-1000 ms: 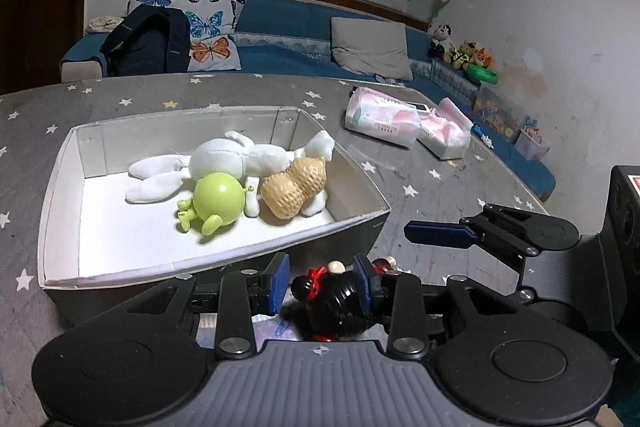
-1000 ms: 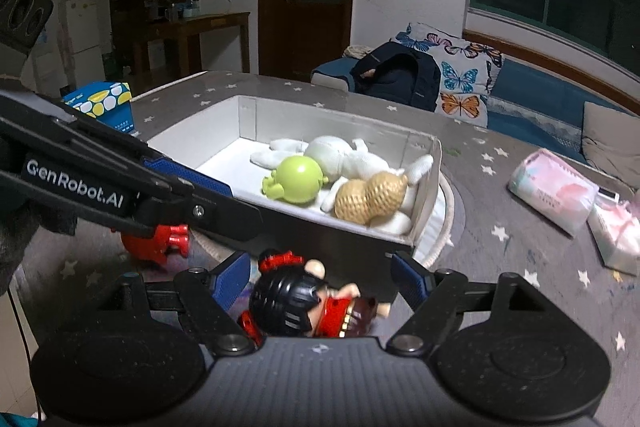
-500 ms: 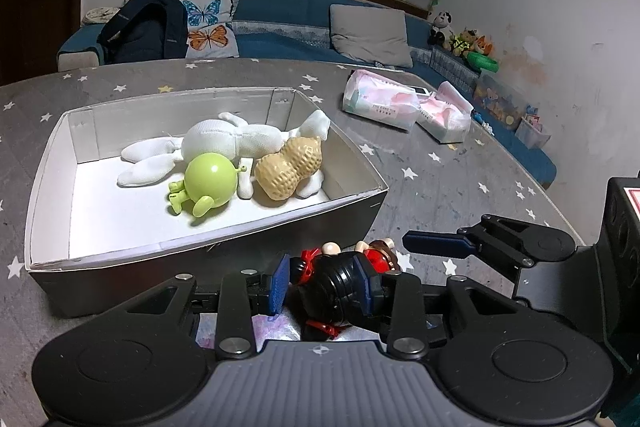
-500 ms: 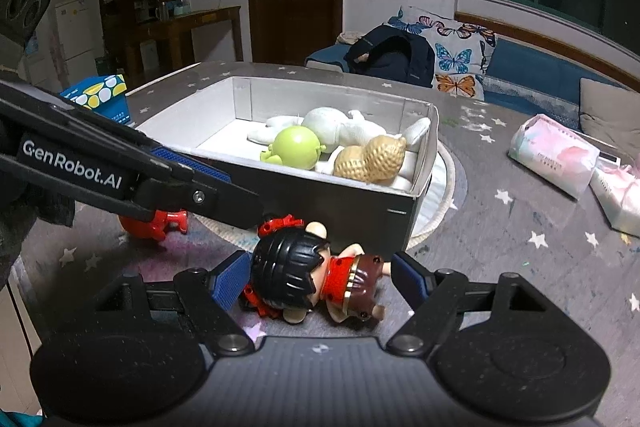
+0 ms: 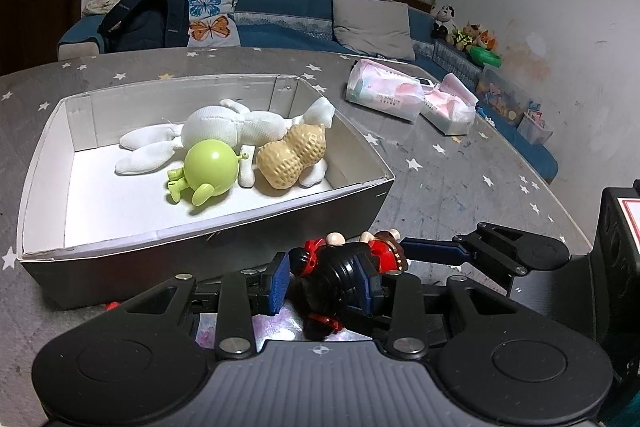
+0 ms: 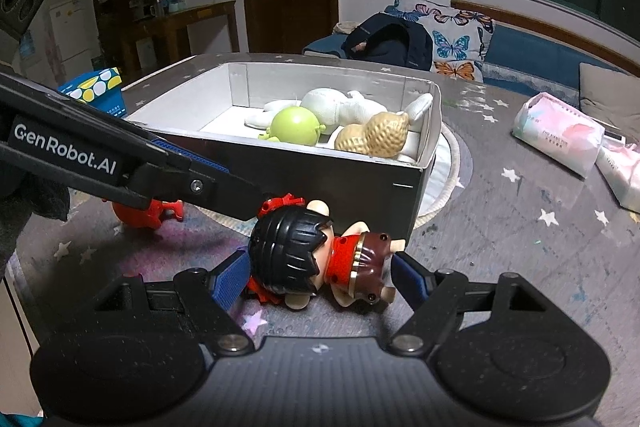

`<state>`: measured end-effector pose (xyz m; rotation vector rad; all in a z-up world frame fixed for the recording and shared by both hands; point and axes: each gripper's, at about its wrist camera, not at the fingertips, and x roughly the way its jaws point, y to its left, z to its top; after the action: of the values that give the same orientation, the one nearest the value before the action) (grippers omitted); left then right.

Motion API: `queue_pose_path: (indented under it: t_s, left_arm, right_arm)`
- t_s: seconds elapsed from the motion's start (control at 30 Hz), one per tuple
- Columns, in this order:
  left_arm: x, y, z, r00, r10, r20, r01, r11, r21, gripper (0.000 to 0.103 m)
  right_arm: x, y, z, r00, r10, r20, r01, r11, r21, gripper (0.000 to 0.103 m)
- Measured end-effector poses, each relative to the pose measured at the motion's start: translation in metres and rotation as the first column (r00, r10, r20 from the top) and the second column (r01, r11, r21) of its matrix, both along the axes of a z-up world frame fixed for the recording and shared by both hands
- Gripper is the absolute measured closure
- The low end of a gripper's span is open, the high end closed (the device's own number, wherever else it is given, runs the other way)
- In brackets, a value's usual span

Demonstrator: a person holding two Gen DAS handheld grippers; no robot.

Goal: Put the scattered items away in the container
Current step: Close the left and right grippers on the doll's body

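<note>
A doll with black hair and a red dress [image 5: 340, 275] [image 6: 308, 259] is lifted in front of the grey box [image 5: 200, 239] [image 6: 360, 183]. My left gripper [image 5: 324, 285] is shut on the doll's head. My right gripper [image 6: 316, 279] is open, its fingers on either side of the doll. The box holds a white plush [image 5: 228, 131], a green ball figure [image 5: 210, 167] and a peanut toy [image 5: 292, 159]. A red toy [image 6: 144, 215] lies on the table left of the box.
Two pink tissue packs [image 5: 384, 95] [image 6: 560, 135] lie on the star-patterned table to the right. A blue patterned box [image 6: 94, 91] stands at the far left. A sofa with cushions and a backpack [image 5: 148, 19] is behind the table.
My left gripper has lifted the doll off the table and raised it toward the box's near wall. The right gripper stays open around it.
</note>
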<state>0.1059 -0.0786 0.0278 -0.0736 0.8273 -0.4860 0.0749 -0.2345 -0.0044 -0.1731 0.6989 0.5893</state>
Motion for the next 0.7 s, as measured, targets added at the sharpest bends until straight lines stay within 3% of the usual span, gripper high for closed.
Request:
queue_pose_path:
  t_s: [0.7]
  left_arm:
    - [0.009,0.013,-0.004,0.999,0.016,-0.029,-0.017,0.998,-0.052,0.066]
  right_arm:
    - [0.006,0.002,-0.003,1.000,-0.010,0.000,0.010,0.999,0.030,0.024]
